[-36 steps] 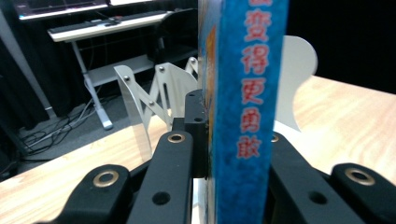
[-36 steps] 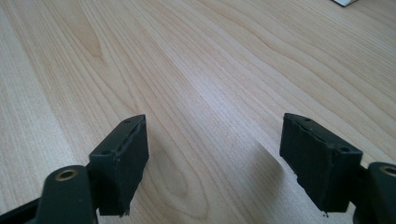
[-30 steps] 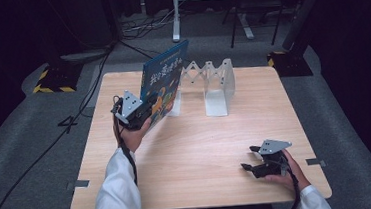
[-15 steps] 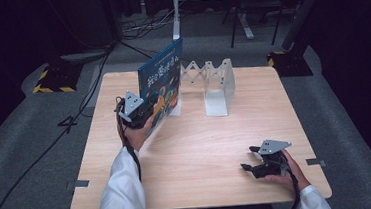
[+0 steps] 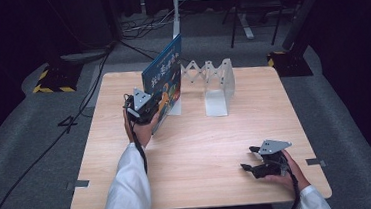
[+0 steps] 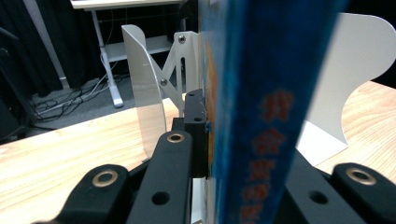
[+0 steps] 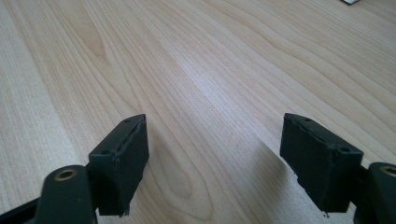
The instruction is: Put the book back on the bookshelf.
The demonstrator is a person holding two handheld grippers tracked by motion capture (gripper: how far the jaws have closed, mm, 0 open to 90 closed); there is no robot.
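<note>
A blue picture book [image 5: 164,76] stands nearly upright on its lower edge at the left end of a white folding book rack [image 5: 213,85]. My left gripper [image 5: 149,109] is shut on the book's near lower part. In the left gripper view the book's spine [image 6: 261,116] runs up between the jaws, with one black pad [image 6: 195,130] pressed flat on its cover and the rack's panels [image 6: 144,93] just behind. My right gripper [image 5: 250,160] rests low at the table's front right. Its jaws [image 7: 215,158] stand open over bare wood with nothing between them.
The light wooden table [image 5: 197,148] has free room across its middle and front. The rack's right panels [image 5: 222,81] stand at the back centre. Beyond the table's far edge lie cables and stand legs on a dark floor [image 5: 133,33].
The left hand has carried the book slightly down and toward the rack, and the book now stands more upright and edge-on. The right gripper has stayed where it was.
</note>
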